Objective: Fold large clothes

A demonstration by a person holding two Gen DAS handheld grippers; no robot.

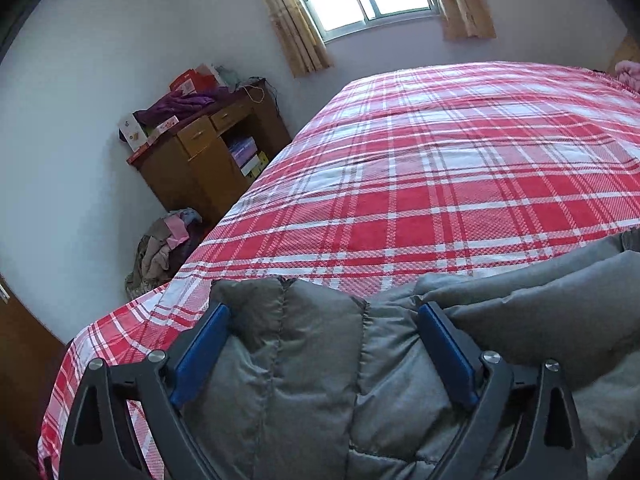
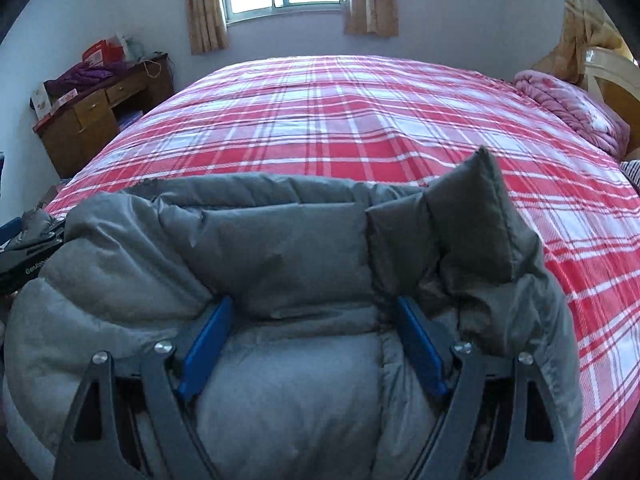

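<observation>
Grey puffy quilted jacket (image 2: 280,240) bunched in thick rolls at near edge of bed (image 1: 440,168) with red-and-white plaid cover. One stitched corner sticking up. Left gripper (image 1: 322,312) spread wide, jacket folds between fingers (image 1: 200,356), unpinched. Right gripper (image 2: 314,304) likewise splayed, padding bulging between.

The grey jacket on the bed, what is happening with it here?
A person is working on a grey padded jacket with a handheld gripper in each hand. It lies bunched at the near edge of a bed covered by a red plaid sheet. The left gripper and the right gripper both have their jaws spread wide, with puffy fabric bulging between the blue fingers. The jacket is not yet neatly folded; one corner sticks up on the right.
</observation>
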